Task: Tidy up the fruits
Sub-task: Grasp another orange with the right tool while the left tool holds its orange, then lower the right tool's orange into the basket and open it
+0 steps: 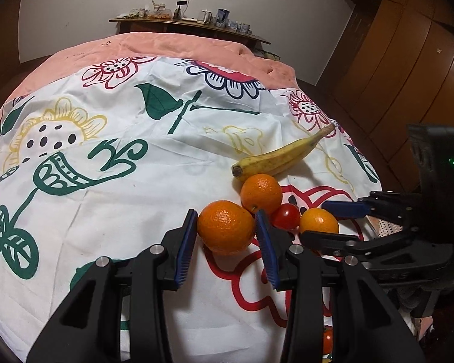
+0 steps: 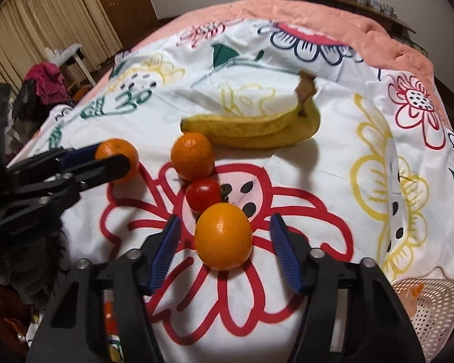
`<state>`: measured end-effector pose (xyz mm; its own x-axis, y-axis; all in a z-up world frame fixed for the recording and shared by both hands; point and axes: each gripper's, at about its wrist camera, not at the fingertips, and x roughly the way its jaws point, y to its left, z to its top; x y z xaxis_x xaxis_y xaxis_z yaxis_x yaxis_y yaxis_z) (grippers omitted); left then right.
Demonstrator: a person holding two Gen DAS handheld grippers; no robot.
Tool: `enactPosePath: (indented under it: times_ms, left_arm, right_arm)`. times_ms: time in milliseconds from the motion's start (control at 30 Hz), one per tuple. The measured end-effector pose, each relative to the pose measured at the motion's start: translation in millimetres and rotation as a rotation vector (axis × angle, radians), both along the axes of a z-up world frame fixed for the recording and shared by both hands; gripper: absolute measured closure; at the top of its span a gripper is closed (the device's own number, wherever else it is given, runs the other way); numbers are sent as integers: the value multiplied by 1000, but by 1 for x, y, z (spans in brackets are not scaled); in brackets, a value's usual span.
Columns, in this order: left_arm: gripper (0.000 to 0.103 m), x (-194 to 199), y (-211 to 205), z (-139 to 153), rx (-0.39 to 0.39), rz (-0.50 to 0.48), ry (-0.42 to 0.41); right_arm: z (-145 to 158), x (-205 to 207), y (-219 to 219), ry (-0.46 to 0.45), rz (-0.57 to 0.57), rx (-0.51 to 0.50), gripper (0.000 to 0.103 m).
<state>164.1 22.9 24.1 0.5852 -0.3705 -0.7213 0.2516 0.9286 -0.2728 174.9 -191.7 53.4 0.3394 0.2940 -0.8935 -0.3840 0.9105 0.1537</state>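
On the flowered cloth lie a banana bunch (image 1: 280, 155) (image 2: 251, 128), three oranges and a red tomato (image 1: 286, 216) (image 2: 203, 194). My left gripper (image 1: 225, 230) has its blue pads touching both sides of the left orange (image 1: 226, 227) (image 2: 118, 158), which rests on the cloth. My right gripper (image 2: 224, 242) is open around the smooth orange (image 2: 223, 236) (image 1: 318, 220), with gaps on both sides. A third orange (image 1: 261, 193) (image 2: 192, 155) sits between the banana and the tomato.
A perforated cream basket (image 2: 432, 305) sits at the right edge of the bed. A pink blanket (image 1: 166, 45) covers the far part. A cluttered wooden shelf (image 1: 190, 24) stands behind, wardrobes (image 1: 408, 75) to the right.
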Motion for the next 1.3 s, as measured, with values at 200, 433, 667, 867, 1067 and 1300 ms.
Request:
enactPosePath:
  times_ms: [200, 433, 667, 867, 1067, 1300]
  left_arm:
    - [63, 1, -5, -2, 36, 8, -8]
    - [63, 0, -6, -2, 39, 16, -6]
    - [63, -4, -12, 1, 44, 1, -7]
    - [63, -7, -22, 5, 53, -20, -13]
    - [63, -11, -40, 11, 69, -55, -19]
    - [63, -16, -60, 18, 84, -91, -32]
  right_arm:
    - [-3, 0, 5, 7, 19, -22, 63]
    - [1, -5, 1, -11, 5, -9, 65]
    - [12, -17, -17, -36, -58, 48, 65]
    - [24, -33, -56, -68, -171, 100, 65]
    - [29, -50, -112, -89, -323, 126, 65]
    - [18, -69, -180, -80, -499, 98, 65]
